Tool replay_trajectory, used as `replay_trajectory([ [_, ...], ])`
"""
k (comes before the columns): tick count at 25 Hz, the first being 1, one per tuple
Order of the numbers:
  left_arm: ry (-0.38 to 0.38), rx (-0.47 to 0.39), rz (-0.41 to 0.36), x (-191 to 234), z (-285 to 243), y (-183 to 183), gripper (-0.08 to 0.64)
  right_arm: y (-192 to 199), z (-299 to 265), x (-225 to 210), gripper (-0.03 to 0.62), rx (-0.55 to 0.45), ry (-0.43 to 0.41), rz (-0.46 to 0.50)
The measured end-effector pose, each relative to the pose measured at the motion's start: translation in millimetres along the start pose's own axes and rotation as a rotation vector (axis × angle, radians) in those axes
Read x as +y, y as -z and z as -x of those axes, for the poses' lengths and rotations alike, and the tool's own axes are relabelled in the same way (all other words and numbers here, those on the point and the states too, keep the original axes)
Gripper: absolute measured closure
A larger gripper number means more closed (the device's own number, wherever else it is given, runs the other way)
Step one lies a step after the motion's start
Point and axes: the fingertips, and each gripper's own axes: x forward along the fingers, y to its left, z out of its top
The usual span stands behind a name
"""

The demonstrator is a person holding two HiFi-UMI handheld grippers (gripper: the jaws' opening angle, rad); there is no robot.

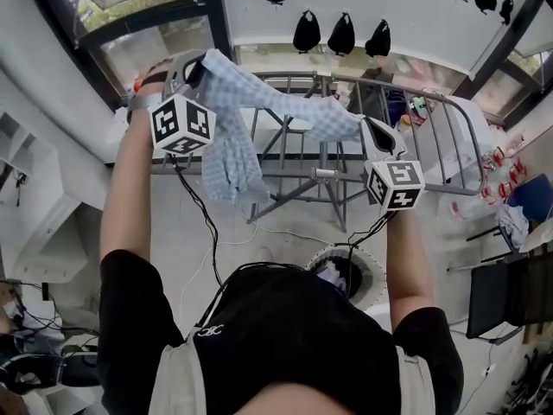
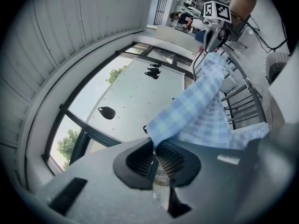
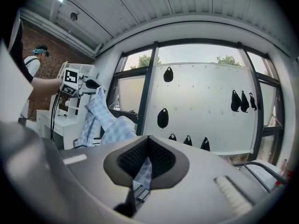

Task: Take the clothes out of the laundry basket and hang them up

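fabric of the blue checked garment stretches between both grippers, with the drying rack behind it and a loose fold drooping near the left end. left gripper, at 11 o'clock in the head view, has its fingers clamped together on one corner of the garment. right gripper, at 2 o'clock, pinches the other edge between closed fingers, and the laundry basket sits at 5 o'clock.
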Motion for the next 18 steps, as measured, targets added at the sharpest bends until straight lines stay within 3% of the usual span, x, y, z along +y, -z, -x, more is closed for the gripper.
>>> replay_trajectory([
  [7, 0.104, 0.024, 0.001, -16, -76, 51, 0.535, 22, -68, -2, 0.577, 0.11, 0.041, 0.029],
  [18, 0.259, 0.025, 0.029, -91, -173, 124, 0.535, 95, -150, -8, 0.575, 0.33, 0.086, 0.048],
])
